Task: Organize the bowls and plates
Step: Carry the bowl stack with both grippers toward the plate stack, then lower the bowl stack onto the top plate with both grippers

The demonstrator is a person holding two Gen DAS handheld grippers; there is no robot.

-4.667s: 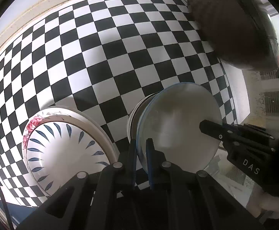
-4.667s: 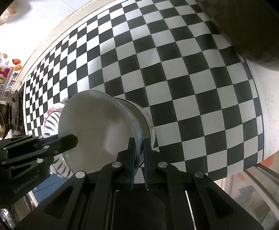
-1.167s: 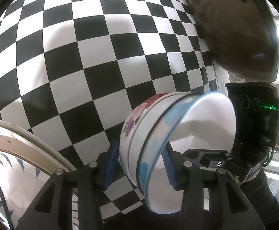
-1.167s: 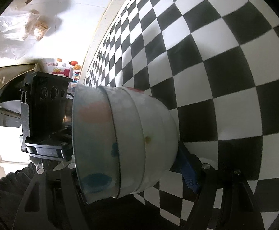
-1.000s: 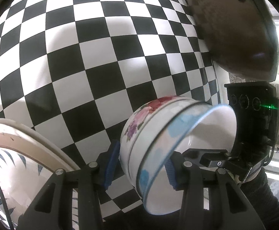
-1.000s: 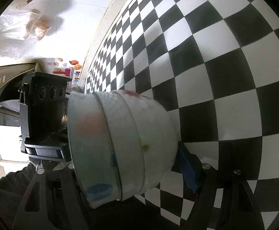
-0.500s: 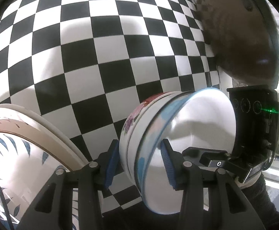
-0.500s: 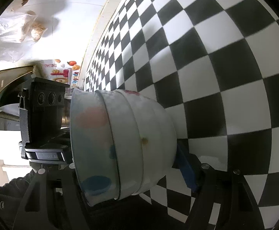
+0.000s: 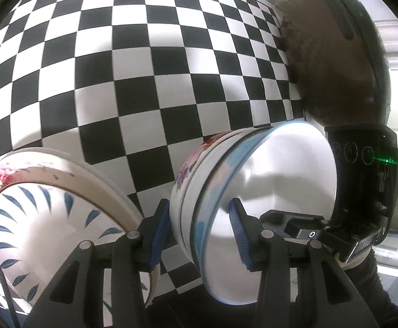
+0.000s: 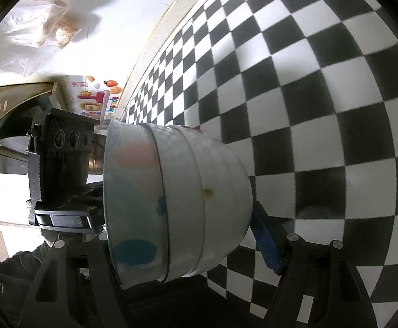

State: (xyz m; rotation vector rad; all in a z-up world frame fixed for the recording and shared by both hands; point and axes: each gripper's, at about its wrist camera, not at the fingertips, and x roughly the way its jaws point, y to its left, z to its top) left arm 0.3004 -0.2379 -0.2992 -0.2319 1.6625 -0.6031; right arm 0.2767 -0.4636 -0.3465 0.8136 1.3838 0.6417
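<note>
A stack of nested white bowls (image 9: pixel 226 191) stands on the checkered cloth; the top one has blue and pink patches, the lowest a flower print. My left gripper (image 9: pixel 199 229) straddles the stack's wall, one blue pad outside and one inside the top bowl. My right gripper (image 10: pixel 182 243) holds the same bowl stack (image 10: pixel 177 199) from the opposite side; one blue pad (image 10: pixel 264 243) lies against the lowest bowl, the other finger is hidden behind the rim. A stack of plates (image 9: pixel 48 224) with blue leaf marks and a pink rose rim sits left of the bowls.
A dark brown round object (image 9: pixel 333 63) stands at the far right edge of the checkered tablecloth (image 9: pixel 144 68). A white wall with a plastic bag (image 10: pixel 35 24) and cartoon stickers (image 10: pixel 97 101) lies beyond the table edge.
4.7 s ago both grippers were shut thin on a single bowl's rim above the stack. Now the jaws are wider, around the whole nested stack. Over the last second only slight view shifts.
</note>
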